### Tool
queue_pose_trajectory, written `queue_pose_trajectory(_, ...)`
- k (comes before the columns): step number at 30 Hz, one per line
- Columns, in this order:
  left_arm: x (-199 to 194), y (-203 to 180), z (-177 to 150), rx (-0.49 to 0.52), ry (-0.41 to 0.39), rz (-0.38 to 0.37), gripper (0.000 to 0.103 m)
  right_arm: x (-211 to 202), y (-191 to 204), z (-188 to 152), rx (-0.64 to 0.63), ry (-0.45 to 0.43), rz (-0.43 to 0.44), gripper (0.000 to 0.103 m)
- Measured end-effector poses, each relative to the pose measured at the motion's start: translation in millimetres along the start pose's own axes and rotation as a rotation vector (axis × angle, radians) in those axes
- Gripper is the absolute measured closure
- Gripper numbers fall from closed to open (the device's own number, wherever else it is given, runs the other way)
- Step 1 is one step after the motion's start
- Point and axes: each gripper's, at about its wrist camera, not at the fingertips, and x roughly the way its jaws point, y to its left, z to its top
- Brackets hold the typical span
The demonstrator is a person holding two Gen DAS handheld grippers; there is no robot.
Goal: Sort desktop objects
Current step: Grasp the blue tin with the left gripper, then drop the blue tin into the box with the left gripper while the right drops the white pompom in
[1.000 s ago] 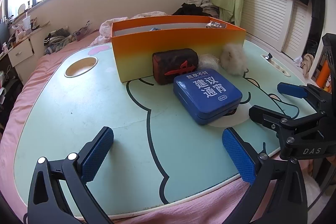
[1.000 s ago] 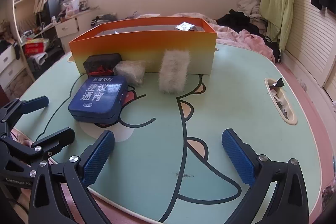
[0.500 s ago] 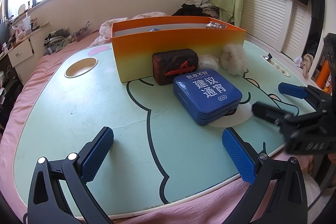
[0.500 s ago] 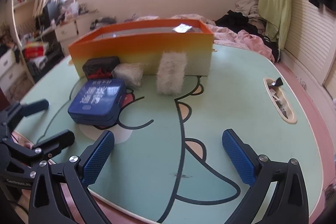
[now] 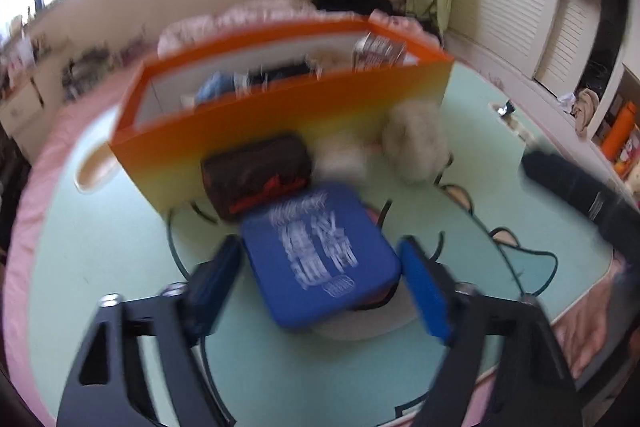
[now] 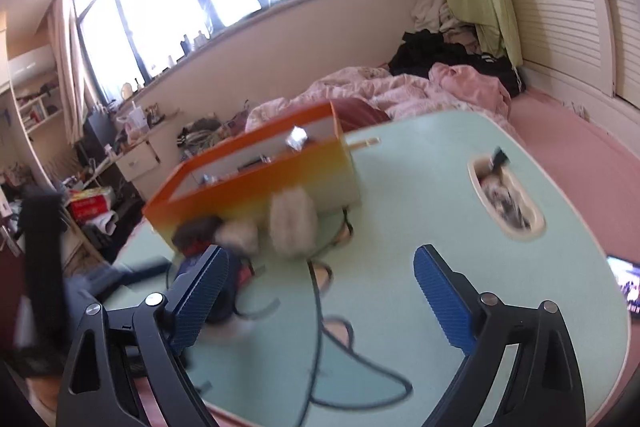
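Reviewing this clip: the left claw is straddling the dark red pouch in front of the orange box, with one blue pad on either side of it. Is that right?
Not quite. The left claw is straddling the blue tin, not the dark red pouch, which lies beyond the tin against the orange box. The left wrist view shows a blue pad on either side of the tin as the claw closes; the blur hides whether they touch it.

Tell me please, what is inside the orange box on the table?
Inside the orange box, the left wrist view shows a printed packet standing at the right end, something blue and something dark. Blur prevents naming them, and the front wall hides the bottom.
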Motion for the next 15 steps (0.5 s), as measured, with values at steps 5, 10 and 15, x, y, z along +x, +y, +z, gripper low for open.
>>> queue_pose_trajectory(5, -20.9, 17.6, -19.5, -0.057, -0.068, -0.063, 0.036, 32.1, 28.3, 24.3, -0.089, 0.112, -0.015, 0.018)
queue_pose_trajectory(10, -55.4, 37.8, -37.0, -0.096, -0.156, -0.075, 0.036, 74.7, 36.3, 23.2, -0.140, 0.196, -0.075, 0.037)
queue_pose_trajectory(15, -72.5, 54.2, -33.9, -0.139, -0.196, -0.082, 0.037, 75.6, 21.7, 15.3, -0.142, 0.208, -0.047, 0.082)
